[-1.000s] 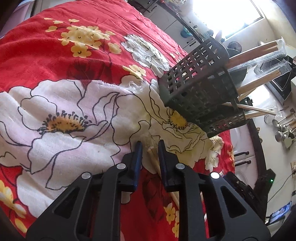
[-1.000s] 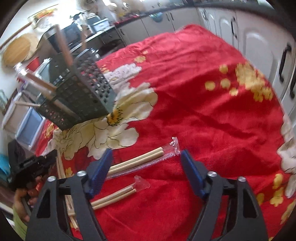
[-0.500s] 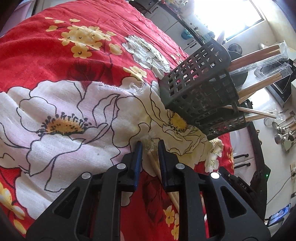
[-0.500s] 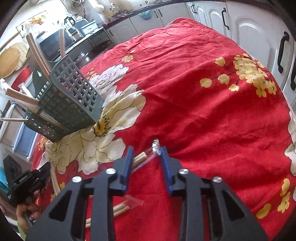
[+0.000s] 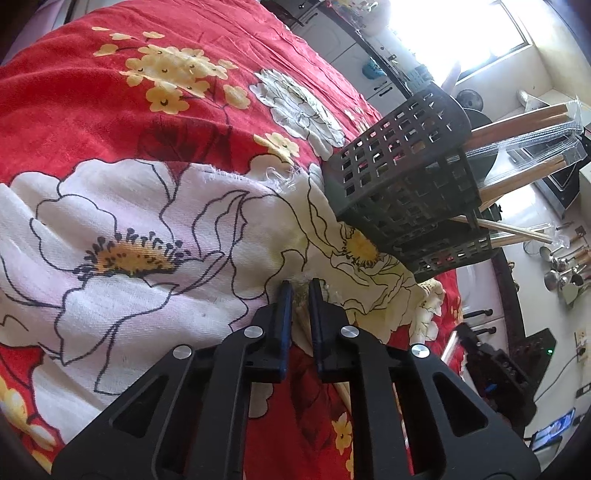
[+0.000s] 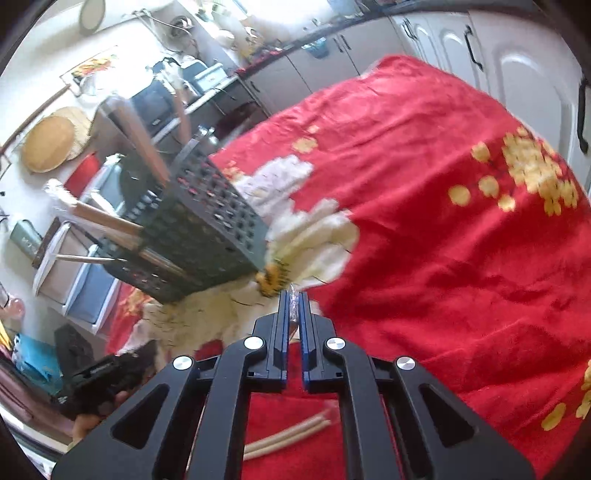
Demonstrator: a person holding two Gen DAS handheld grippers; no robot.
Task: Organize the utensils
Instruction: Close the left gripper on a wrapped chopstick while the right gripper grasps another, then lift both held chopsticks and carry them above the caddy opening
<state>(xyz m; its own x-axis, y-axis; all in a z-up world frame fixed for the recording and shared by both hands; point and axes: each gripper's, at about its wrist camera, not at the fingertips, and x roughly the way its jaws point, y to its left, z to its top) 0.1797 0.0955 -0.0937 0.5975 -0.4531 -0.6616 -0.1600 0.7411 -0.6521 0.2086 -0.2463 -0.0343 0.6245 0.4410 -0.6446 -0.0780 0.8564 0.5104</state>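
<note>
Both wrapped chopstick pairs pinched at wrapper ends.
Right hand-held gripper (image 6: 292, 303) is closed on clear-plastic-wrapped wooden chopsticks (image 6: 293, 314); left hand-held gripper (image 5: 300, 291) likewise on another pair (image 5: 302, 299); light, stiff, slippery film.

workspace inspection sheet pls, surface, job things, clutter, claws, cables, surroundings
surface: red floral cloth, rumpled.
job's things: black lattice utensil holder stands on the cloth, wrapped chopsticks sticking out; one loose chopstick pair lies on the cloth.
clutter: nothing seen on the cloth.
claws: left claw shut on a wrapped chopstick pack; right claw has just closed on a clear chopstick wrapper.
cables: a wall cable off the table.
surroundings: white cabinets, bright window, hanging ladles.
</note>
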